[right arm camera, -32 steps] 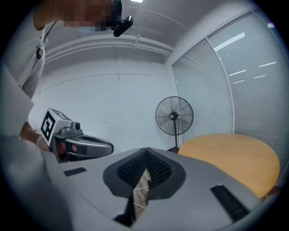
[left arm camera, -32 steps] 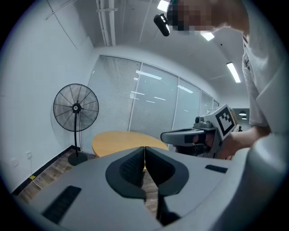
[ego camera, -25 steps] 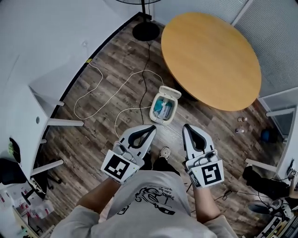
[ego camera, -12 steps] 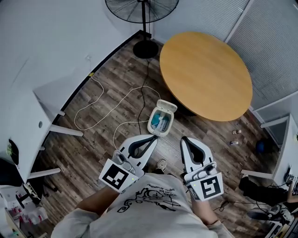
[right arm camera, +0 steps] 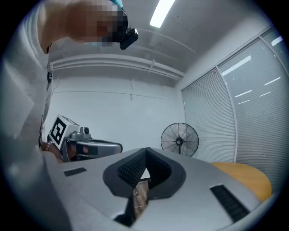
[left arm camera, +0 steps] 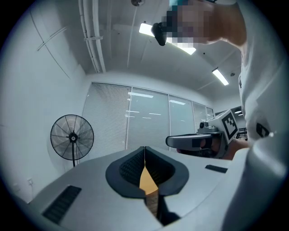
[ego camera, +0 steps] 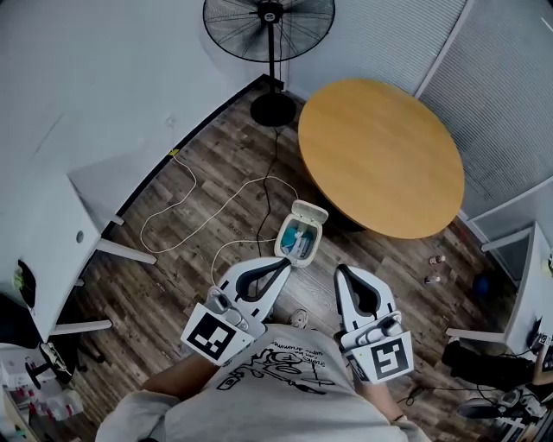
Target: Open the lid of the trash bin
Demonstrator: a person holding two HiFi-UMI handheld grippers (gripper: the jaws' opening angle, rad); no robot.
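A small white trash bin (ego camera: 296, 240) stands on the wood floor in the head view, its lid (ego camera: 309, 211) swung up on the far side and bluish contents showing inside. My left gripper (ego camera: 283, 261) is held at chest height just near of the bin, jaws shut on nothing. My right gripper (ego camera: 340, 269) hangs beside it, to the right, also shut and empty. In the left gripper view the left gripper (left arm camera: 144, 148) points level at the blinds; the bin is out of sight there. The right gripper (right arm camera: 146, 149) likewise shows only the room.
A round wooden table (ego camera: 380, 155) stands just beyond the bin. A black pedestal fan (ego camera: 270, 26) is at the back wall. White and black cables (ego camera: 216, 211) trail over the floor to the left of the bin. A white desk (ego camera: 52, 242) fills the left side.
The head view has tilted up: the fan has come fully into view and the bin, table and grippers sit lower in the picture. Both grippers stay shut, side by side.
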